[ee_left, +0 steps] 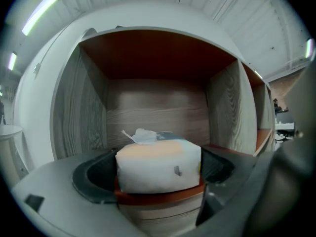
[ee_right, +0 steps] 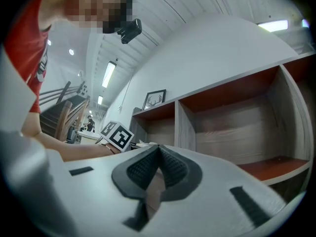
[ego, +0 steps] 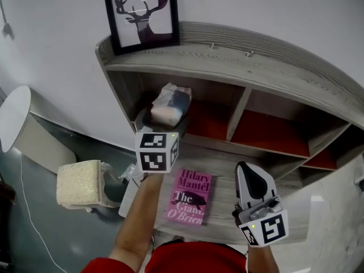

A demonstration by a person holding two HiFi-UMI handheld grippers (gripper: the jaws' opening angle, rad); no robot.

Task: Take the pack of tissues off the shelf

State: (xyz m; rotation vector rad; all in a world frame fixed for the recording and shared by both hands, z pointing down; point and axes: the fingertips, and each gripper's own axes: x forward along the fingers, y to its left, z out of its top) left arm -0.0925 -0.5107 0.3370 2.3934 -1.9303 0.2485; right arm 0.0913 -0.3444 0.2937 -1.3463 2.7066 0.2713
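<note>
White wall backs a grey wood-grain shelf unit [ego: 273, 67] with red-lined compartments. At the front edge of its leftmost compartment lies the white plastic-wrapped pack of tissues [ego: 169, 104]. The left gripper [ego: 160, 124] reaches in from the front, its jaws spread wide to either side of the pack without squeezing it. The right gripper [ego: 245, 172] hangs low near the unit's right front, jaws pressed together on nothing, beside a pink paperback book [ego: 189, 197].
</note>
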